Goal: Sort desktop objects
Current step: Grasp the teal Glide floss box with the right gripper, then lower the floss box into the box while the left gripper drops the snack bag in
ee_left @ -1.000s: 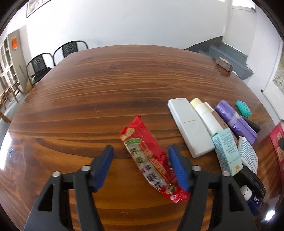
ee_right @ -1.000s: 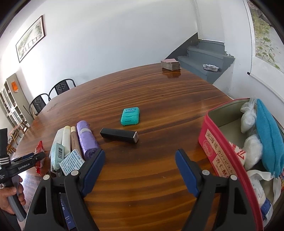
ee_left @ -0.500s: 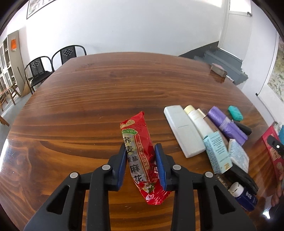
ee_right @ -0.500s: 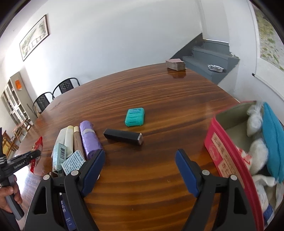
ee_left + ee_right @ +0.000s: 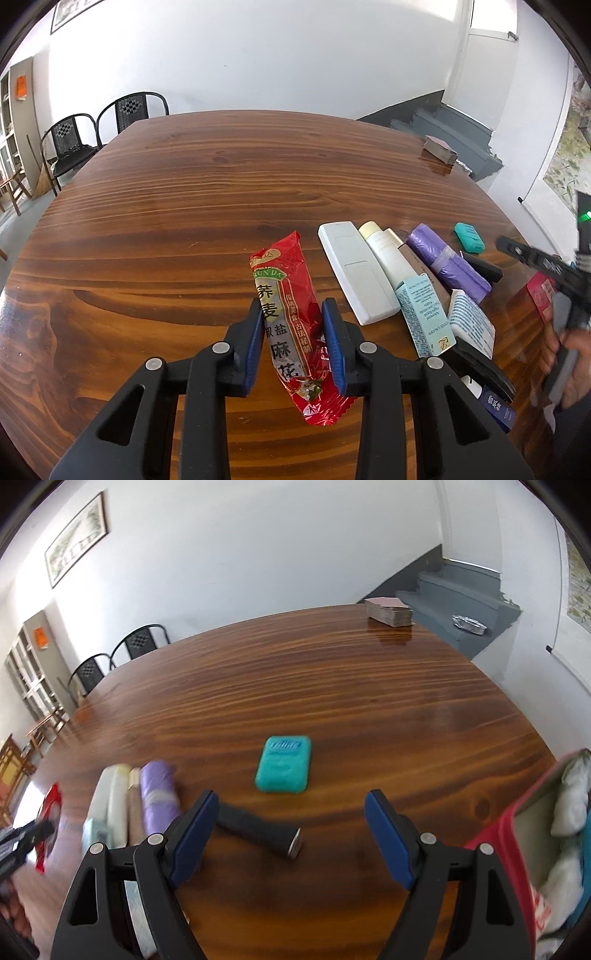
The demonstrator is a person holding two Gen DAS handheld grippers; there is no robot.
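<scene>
Your left gripper [image 5: 293, 341] pinches a red snack packet [image 5: 290, 321] above the wooden table [image 5: 184, 206]. Your right gripper [image 5: 290, 836] hangs wide open and empty, near a black tube [image 5: 258, 829] and a teal case [image 5: 283, 765].

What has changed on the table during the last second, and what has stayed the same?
The left gripper closed its open jaws on the red snack packet and tilted it up off the wooden table. The right gripper stayed open and moved nearer to the black tube and teal case. The row with the white remote and purple roll did not move.
</scene>
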